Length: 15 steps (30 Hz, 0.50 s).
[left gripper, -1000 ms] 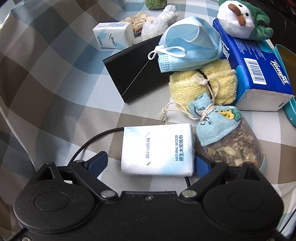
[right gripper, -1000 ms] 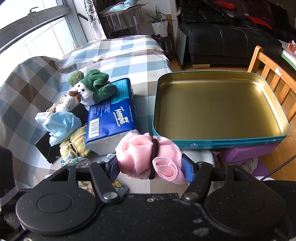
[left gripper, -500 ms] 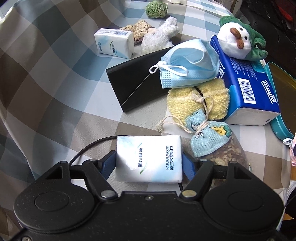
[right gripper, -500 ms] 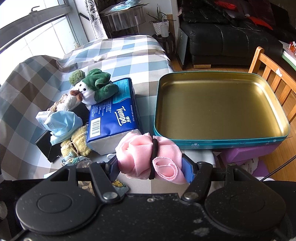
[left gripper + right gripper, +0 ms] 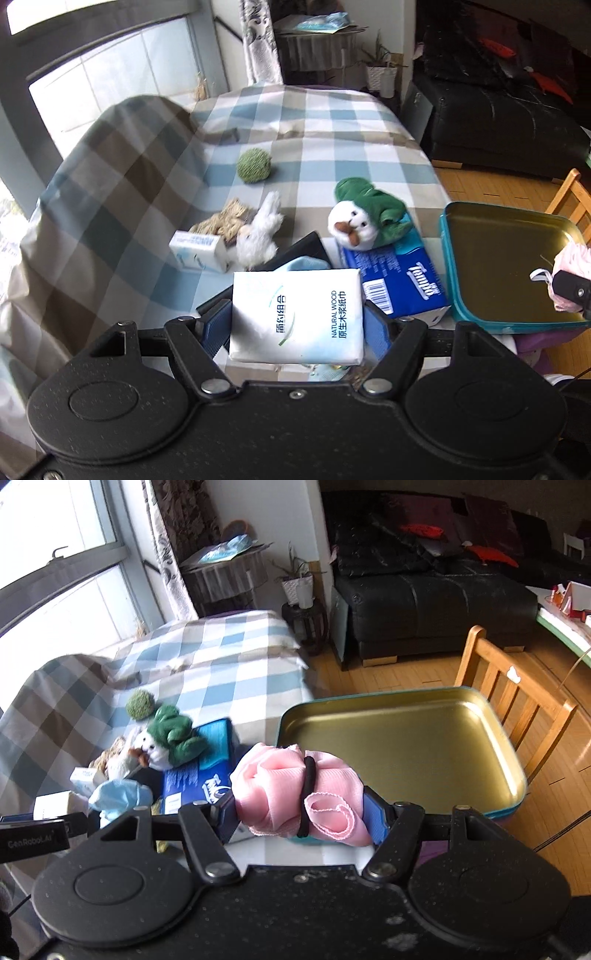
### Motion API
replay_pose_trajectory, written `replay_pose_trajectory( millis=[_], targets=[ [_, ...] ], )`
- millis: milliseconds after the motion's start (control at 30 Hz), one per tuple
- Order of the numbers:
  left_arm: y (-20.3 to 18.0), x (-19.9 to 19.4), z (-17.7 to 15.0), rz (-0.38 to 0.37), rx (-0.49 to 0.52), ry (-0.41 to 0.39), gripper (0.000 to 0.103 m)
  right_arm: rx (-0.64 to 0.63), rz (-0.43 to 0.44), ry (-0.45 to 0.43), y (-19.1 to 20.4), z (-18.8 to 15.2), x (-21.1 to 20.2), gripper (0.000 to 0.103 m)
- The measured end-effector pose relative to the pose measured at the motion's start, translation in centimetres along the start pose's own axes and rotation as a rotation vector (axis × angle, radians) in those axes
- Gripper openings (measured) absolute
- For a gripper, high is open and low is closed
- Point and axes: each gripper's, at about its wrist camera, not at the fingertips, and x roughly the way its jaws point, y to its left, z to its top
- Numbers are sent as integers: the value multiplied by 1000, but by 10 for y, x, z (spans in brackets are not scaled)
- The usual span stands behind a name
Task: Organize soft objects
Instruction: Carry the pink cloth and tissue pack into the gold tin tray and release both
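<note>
My left gripper [image 5: 297, 325] is shut on a white tissue pack [image 5: 295, 314] and holds it lifted above the checked table. My right gripper [image 5: 301, 814] is shut on a pink cloth bundle [image 5: 295, 794] tied with a black band, held at the near rim of the teal tin tray [image 5: 491, 808], whose gold inside is empty. The tray [image 5: 447, 258] and the pink bundle [image 5: 570, 273] also show at the right of the left wrist view.
On the checked cloth lie a blue Tempo tissue pack [image 5: 402, 280], a green-and-white plush [image 5: 362, 218], a white plush [image 5: 258, 232], a small tissue pack [image 5: 197, 251], a green ball [image 5: 254, 165], a blue face mask [image 5: 118, 797]. A wooden chair [image 5: 517, 698] stands right of the tray.
My left gripper shut on the white tissue pack and lifted it off the table, tilting up. My right gripper rose slightly with the pink bundle toward the tray.
</note>
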Motion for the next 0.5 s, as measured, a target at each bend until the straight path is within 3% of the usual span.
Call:
replay_pose_trajectory(
  millis=[233,500],
  targets=[
    [-61,-3,29,-74,99,-27,68,77,-161,-57,-65,35,0,66],
    [-123,22,46,-110,166,9,68,106,-232,35,-100,58,40,66]
  ],
)
